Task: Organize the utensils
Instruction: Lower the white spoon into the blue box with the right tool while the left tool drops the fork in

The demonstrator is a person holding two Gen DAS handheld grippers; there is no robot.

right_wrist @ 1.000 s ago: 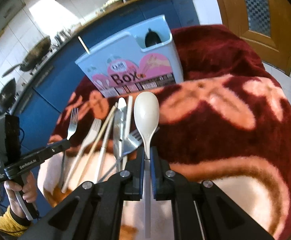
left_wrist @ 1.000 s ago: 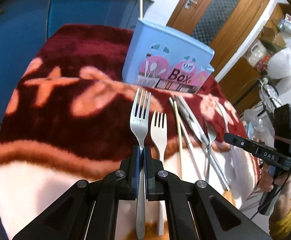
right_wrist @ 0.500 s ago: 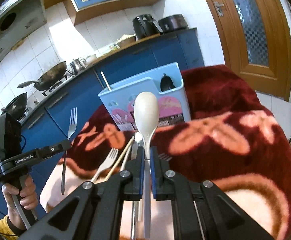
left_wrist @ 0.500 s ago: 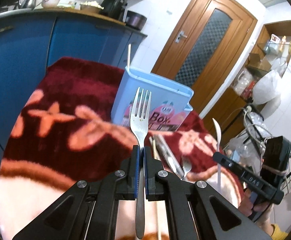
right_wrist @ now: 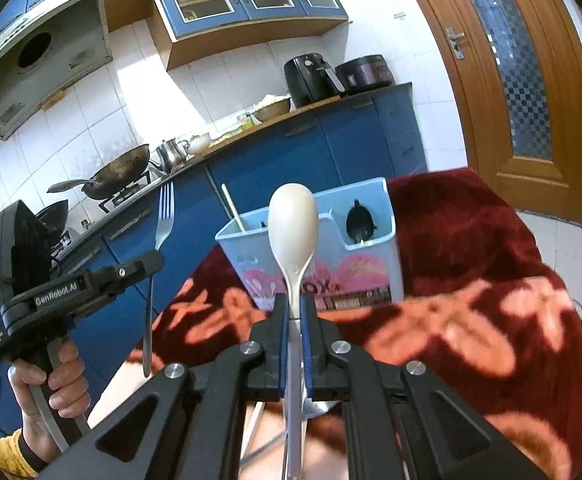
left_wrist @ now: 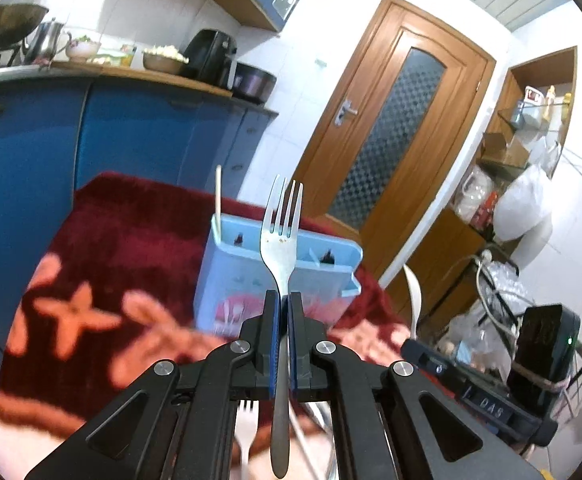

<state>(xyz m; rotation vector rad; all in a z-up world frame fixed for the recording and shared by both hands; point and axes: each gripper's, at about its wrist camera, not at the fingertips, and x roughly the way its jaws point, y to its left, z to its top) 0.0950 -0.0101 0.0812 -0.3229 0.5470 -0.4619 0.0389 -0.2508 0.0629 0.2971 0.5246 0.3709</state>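
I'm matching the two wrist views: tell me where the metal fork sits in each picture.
Left wrist: metal fork stands upright at centre, clamped in the left gripper.
Right wrist: the same fork is at left, upright in that gripper.
Shared landmark: the blue utensil box.

- Left gripper point(left_wrist: 282, 300) clamps a steel fork point(left_wrist: 281, 236), tines toward 12 o'clock.
- Blue utensil box point(left_wrist: 247, 280) stands behind it on the red blanket point(left_wrist: 123, 240).
- Right gripper point(left_wrist: 411, 346) at 4 o'clock.
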